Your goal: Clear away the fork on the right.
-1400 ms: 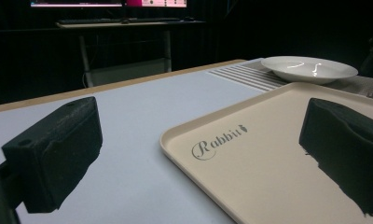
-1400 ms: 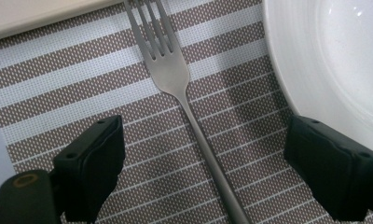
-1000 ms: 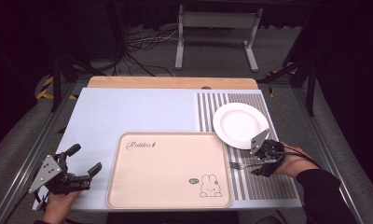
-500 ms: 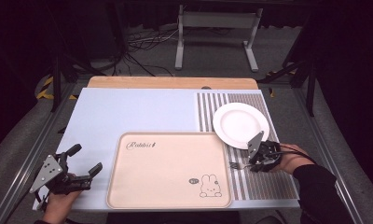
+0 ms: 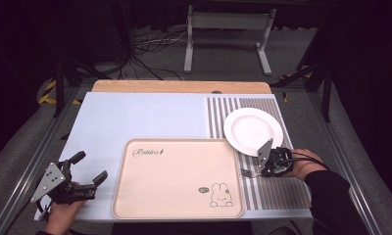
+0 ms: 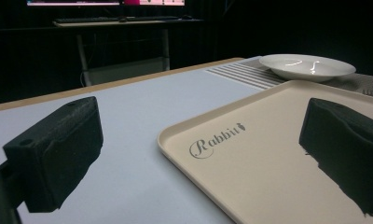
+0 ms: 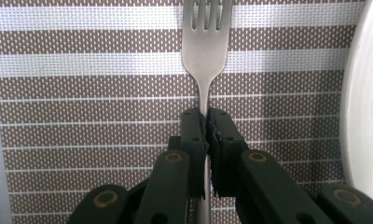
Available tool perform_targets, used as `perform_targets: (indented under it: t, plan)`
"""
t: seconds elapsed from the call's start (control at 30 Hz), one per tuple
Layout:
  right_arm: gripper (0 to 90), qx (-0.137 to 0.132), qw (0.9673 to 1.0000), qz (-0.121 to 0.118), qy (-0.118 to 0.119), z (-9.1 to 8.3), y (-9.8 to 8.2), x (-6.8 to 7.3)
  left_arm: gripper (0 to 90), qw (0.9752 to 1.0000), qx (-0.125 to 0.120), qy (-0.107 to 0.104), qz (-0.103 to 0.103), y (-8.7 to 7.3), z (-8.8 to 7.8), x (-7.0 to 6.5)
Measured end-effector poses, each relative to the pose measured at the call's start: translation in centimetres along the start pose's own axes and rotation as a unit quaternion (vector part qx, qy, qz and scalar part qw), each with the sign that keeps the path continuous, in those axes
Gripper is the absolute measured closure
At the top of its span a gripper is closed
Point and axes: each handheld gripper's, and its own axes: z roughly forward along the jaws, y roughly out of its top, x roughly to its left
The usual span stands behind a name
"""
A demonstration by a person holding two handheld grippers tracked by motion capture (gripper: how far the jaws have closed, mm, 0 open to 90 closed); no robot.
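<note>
Striped placemat [image 5: 277,191] on the table: fork [image 7: 204,51] lies beside the plate [image 5: 253,131], right gripper [image 7: 205,122] just clamped onto its handle. Not lifted yet. Left gripper [image 6: 198,154] idles open by the tray [image 5: 177,178].

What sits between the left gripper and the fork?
The beige rabbit tray lies between the open left gripper and the fork, which the right gripper clamps, as the high view shows.
</note>
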Motion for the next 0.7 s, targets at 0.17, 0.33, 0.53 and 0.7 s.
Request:
perform_targets:
  t: [0.17, 0.33, 0.53, 0.7]
  plan:
    - [86.1, 0.003, 1.0, -0.006, 0.001, 0.0, 0.0, 0.0, 0.2, 1.0, 0.0, 0.001, -0.001, 0.0, 0.0, 0.0]
    - [86.1, 0.003, 1.0, -0.006, -0.001, 0.0, 0.1, 0.1, 0.2, 1.0, 0.001, 0.001, -0.002, 0.0, 0.0, 0.0]
    - [86.2, 0.003, 0.9999, -0.011, -0.003, -0.1, 0.4, 0.2, 0.2, 1.0, -0.001, 0.001, -0.004, 0.0, 0.0, 0.1]
    - [86.3, -0.016, 0.9997, -0.012, -0.016, -1.0, 0.5, 0.4, 0.2, 1.0, -0.001, 0.002, -0.003, 0.0, 0.0, 0.0]
